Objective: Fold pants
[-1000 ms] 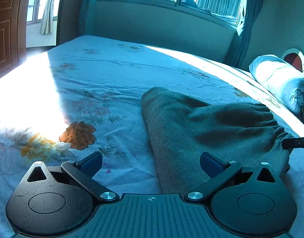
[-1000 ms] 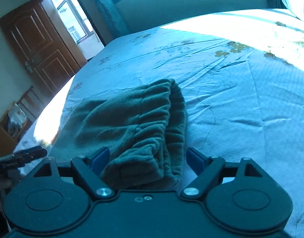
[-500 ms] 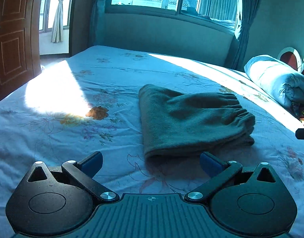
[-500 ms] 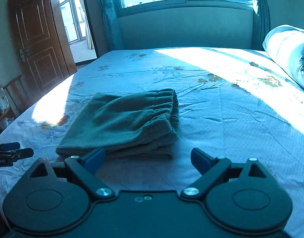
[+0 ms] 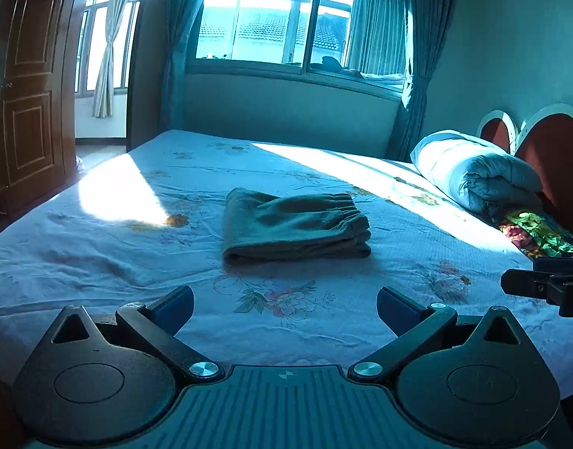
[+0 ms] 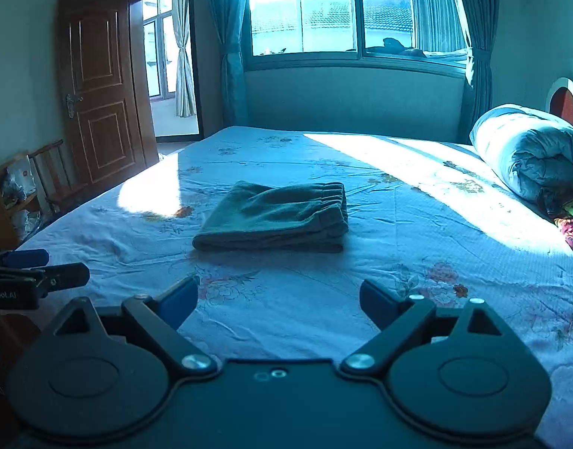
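The dark green pants (image 5: 292,226) lie folded into a compact stack in the middle of the bed, elastic waistband to the right; they also show in the right wrist view (image 6: 277,219). My left gripper (image 5: 285,307) is open and empty, held well back from the pants near the bed's front edge. My right gripper (image 6: 279,301) is open and empty too, equally far back. The right gripper shows at the right edge of the left wrist view (image 5: 544,286), and the left gripper at the left edge of the right wrist view (image 6: 32,275).
The bed has a pale floral sheet (image 5: 110,232) with sunlit patches. A rolled quilt (image 5: 473,170) and a colourful cloth (image 5: 537,234) lie by the headboard at the right. A wooden door (image 6: 99,89) and shelves (image 6: 13,194) stand at the left.
Both grippers have pulled back and up from the pants, which were close under them a second ago. The pants now lie folded farther away on the bed.
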A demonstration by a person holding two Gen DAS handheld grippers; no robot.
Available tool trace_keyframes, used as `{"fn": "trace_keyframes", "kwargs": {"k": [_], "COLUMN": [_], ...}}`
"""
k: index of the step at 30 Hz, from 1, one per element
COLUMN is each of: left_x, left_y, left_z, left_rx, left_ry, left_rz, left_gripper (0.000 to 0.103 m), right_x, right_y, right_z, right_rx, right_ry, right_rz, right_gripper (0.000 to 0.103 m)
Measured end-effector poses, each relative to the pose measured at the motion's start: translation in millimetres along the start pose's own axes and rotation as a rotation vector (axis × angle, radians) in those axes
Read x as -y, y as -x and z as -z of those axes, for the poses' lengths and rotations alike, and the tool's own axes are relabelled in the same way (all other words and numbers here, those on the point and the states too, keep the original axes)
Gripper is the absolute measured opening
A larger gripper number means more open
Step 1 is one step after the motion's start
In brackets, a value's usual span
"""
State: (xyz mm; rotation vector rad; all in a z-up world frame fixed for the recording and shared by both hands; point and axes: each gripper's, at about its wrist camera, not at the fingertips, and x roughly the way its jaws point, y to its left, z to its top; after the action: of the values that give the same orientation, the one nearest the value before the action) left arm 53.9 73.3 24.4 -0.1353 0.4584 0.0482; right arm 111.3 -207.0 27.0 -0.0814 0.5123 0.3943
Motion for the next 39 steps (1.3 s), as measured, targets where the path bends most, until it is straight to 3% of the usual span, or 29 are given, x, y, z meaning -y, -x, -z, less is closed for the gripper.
{"fn": "trace_keyframes", "kwargs": {"k": [13, 19, 39], "left_x": [41, 50, 54], "left_y": [77, 85, 80], "left_z": [8, 4, 5], "left_rx": [0.091, 0.111, 0.114], "left_ry": [-0.025, -0.069, -0.073], "left_rz": [0.036, 0.033, 0.037], "left_gripper": [0.103, 0.103, 0.103], "right_x": [-8, -2, -11], "right_y": [68, 76, 75], "right_z": [10, 14, 14], "right_rx": [0.086, 0.099, 0.114], "right_ry": [0.011, 0.008, 0.016], "right_rz": [-0.031, 0.009, -0.006], "right_gripper": [0.088, 0.088, 0.088]}}
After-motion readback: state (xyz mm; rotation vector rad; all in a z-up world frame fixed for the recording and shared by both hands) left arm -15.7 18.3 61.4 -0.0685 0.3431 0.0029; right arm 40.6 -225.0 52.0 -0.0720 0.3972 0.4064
